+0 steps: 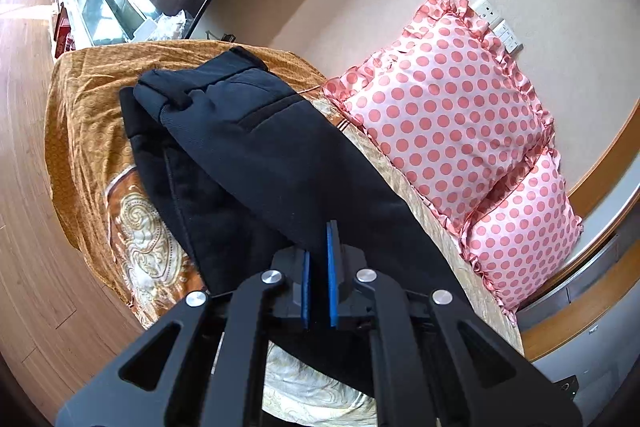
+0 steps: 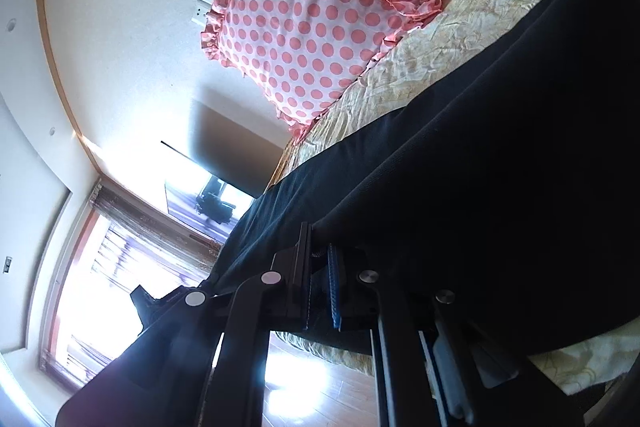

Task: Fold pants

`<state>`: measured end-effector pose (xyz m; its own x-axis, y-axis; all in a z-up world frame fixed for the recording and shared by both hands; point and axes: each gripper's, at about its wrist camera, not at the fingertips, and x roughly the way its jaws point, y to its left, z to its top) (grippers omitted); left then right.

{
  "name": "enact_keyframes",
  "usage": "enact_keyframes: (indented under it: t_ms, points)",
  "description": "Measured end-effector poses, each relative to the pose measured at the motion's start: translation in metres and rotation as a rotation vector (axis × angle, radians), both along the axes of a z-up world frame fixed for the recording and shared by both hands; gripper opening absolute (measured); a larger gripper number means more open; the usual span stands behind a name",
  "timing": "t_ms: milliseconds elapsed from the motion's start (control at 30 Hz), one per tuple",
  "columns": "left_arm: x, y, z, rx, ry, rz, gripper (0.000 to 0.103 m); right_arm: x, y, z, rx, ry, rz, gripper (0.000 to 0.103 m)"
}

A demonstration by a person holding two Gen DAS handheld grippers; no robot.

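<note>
Left tongs (image 1: 320, 247): angled downward, clamped on black fabric pants (image 1: 256, 147) | Right tongs (image 2: 318, 259): rolled sideways, clamped on the same pants | Pants: draped over gold patterned bed (image 1: 88, 131) beside pink polka-dot pillows (image 1: 444, 107).

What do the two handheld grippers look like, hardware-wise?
Both match: the left gripper and right gripper are matte black, with angular linkage arms carrying triangular cut-outs, round silver pivot bolts, and flat blue pads lining the fingers. No cables, markings, hands or sleeves show in either view.
</note>
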<state>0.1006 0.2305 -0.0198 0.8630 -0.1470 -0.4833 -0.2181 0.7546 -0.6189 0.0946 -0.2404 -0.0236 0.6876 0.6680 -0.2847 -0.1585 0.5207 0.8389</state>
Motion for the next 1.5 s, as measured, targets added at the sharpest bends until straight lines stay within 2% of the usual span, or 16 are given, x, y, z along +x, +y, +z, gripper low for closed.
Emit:
enact_keyframes:
  t_ms: [200,333,367,433,467,500,533,600,700,800,933,1000,1133,1333,1433,1500]
  points:
    - [-0.006,0.0,-0.036,-0.023,0.071,0.031,0.007,-0.01,0.002,-0.03,-0.056,0.094,0.002,0.008]
    - [-0.011,-0.005,-0.04,0.035,0.043,0.041,0.011,-0.013,0.003,-0.033,-0.113,0.112,0.005,0.009]
    - [-0.012,-0.007,-0.038,0.052,0.037,0.045,0.014,-0.015,0.003,-0.033,-0.124,0.116,0.007,0.014]
    - [-0.016,-0.012,-0.036,0.079,0.02,0.04,0.038,-0.018,0.002,-0.031,-0.139,0.125,0.014,0.018]
    - [-0.02,-0.015,-0.033,0.097,0.006,0.044,0.045,-0.02,0.001,-0.029,-0.143,0.128,0.019,0.026]
    - [-0.024,-0.016,-0.03,0.12,0.003,0.061,0.063,-0.023,-0.001,-0.028,-0.141,0.129,0.025,0.036]
    - [-0.031,-0.019,-0.026,0.144,-0.021,0.076,0.075,-0.027,-0.003,-0.027,-0.137,0.127,0.028,0.041]
    - [-0.046,-0.022,-0.018,0.195,-0.079,0.106,0.082,-0.036,-0.011,-0.022,-0.142,0.126,0.02,0.057]
    - [-0.072,-0.03,-0.002,0.306,-0.185,0.169,0.091,-0.055,-0.044,-0.018,-0.094,0.139,-0.046,0.059]
    - [-0.085,-0.044,0.013,0.367,-0.276,0.154,0.1,-0.074,-0.111,-0.02,0.034,0.171,-0.259,0.059]
    - [-0.073,-0.07,0.02,0.366,-0.297,0.001,0.101,-0.086,-0.183,-0.031,0.169,0.259,-0.496,0.059]
    - [-0.062,-0.084,0.018,0.363,-0.275,-0.045,0.101,-0.085,-0.201,-0.033,0.168,0.286,-0.573,0.059]
    - [-0.04,-0.104,0.007,0.308,-0.211,-0.15,0.101,-0.071,-0.216,-0.04,0.172,0.333,-0.638,0.059]
    - [-0.031,-0.12,0.0,0.32,-0.184,-0.215,0.101,-0.058,-0.219,-0.03,0.122,0.348,-0.691,0.058]
    - [-0.03,-0.122,0.001,0.318,-0.187,-0.224,0.101,-0.056,-0.229,-0.036,0.139,0.36,-0.717,0.046]
    - [-0.031,-0.121,0.002,0.32,-0.19,-0.228,0.101,-0.06,-0.234,-0.045,0.158,0.384,-0.739,0.028]
